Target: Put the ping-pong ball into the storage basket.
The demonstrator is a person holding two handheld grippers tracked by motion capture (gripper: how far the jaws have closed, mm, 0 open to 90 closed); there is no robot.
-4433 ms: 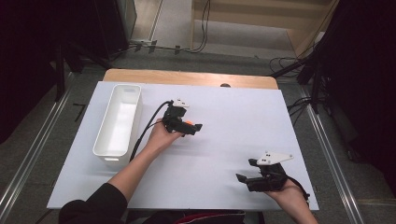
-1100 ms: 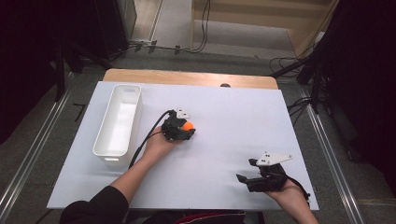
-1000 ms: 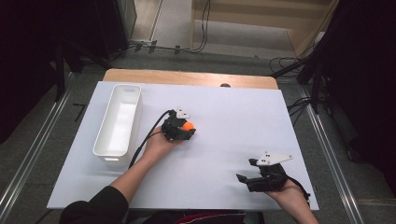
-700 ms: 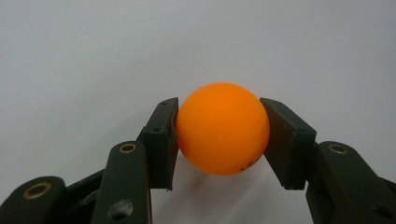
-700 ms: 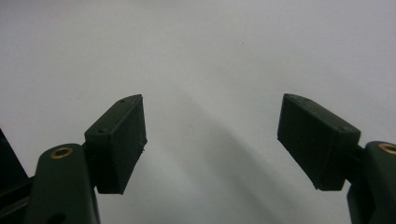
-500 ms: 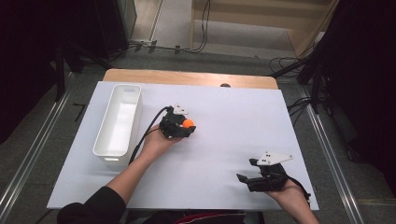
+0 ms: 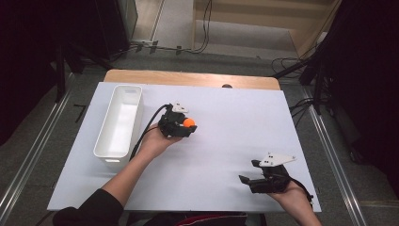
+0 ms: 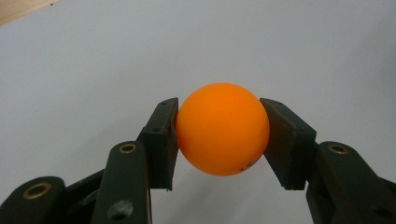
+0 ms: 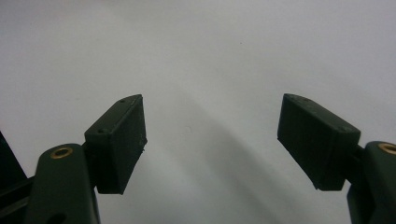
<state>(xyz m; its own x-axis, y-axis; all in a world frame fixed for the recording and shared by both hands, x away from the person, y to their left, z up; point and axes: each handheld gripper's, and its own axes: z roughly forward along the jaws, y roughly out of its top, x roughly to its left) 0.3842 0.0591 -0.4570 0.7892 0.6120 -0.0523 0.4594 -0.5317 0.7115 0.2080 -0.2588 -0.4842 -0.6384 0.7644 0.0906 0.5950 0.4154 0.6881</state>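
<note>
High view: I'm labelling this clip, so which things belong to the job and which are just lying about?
In use:
orange ball
left gripper, shut on it
white bin, likely

Lying about:
right gripper, open
floor cables

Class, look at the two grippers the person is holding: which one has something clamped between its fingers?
The left gripper, beside the white tray: its fingers press on both sides of an orange ball. The right gripper has its fingers spread apart with nothing between them.
</note>
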